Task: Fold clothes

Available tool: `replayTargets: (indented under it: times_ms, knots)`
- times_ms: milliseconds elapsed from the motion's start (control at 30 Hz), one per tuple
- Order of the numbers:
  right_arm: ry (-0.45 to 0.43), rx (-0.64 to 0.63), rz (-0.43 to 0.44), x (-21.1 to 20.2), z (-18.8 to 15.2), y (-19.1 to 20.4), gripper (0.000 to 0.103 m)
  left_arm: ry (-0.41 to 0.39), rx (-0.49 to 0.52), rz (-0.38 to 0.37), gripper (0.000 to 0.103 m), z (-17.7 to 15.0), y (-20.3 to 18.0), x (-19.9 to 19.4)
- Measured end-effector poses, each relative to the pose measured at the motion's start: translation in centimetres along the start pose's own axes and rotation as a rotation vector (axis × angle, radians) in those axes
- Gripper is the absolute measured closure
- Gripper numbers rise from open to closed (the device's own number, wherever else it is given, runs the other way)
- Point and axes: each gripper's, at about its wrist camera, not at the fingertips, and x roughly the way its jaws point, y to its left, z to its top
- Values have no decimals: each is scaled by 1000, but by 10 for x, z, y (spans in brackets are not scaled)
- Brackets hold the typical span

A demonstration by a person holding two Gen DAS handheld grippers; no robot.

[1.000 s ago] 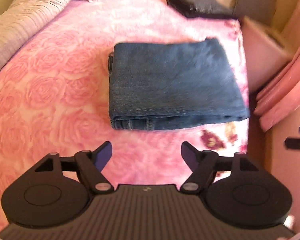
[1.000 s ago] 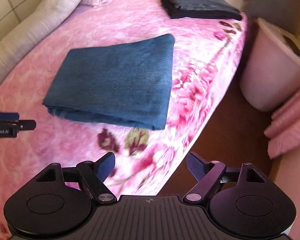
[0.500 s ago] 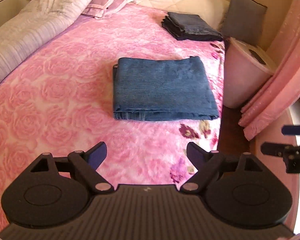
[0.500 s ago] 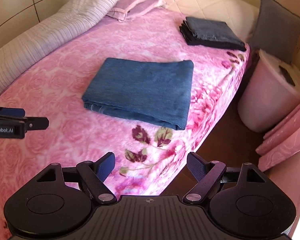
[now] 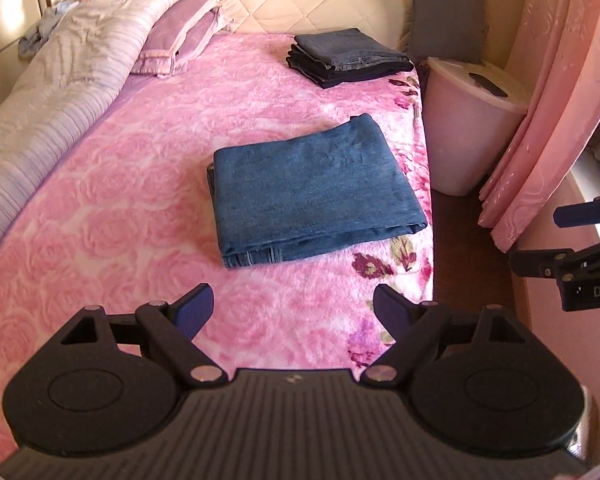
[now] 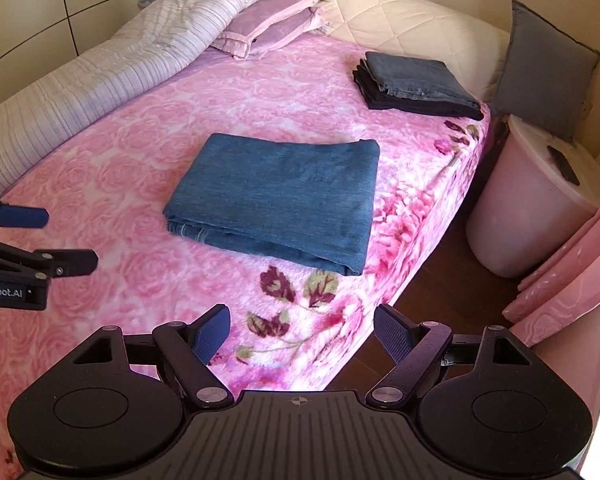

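Folded jeans (image 5: 316, 188) flat on the bed (image 5: 140, 184), well ahead of both hand-held grippers, left (image 5: 294, 306) and right (image 6: 302, 330), jaws spread, nothing pinched.

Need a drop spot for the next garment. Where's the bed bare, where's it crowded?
Bare: pink blanket between the folded jeans and striped duvet; also the strip between those jeans and the folded stack. Crowded: the head end, with pillows and stack.

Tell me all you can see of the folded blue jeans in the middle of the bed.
The folded blue jeans look like mid-blue denim, folded into a flat, roughly rectangular bundle of several layers. Stitched seams show at its near-left corner. It lies flat on the pink rose blanket, near the bed's right edge. Nothing else touches it; both grippers are clear of it.
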Motion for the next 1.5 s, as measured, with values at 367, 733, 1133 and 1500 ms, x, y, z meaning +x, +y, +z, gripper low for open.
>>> replayTargets:
  times_ms: [367,733,1133,1500]
  knots:
    - [-6,-427,-3,55,-7,12,21,54,264,83,19,-6,-8,44]
    - [98,-400,182,128,40,-42,21,180,143,138,19,42,-4,122]
    - [155,-408,290,202,142,-90,21,177,-223,72,48,76,59,182]
    - [100,-628,432,235,219,-23,21,174,-440,-3,51,41,106,213]
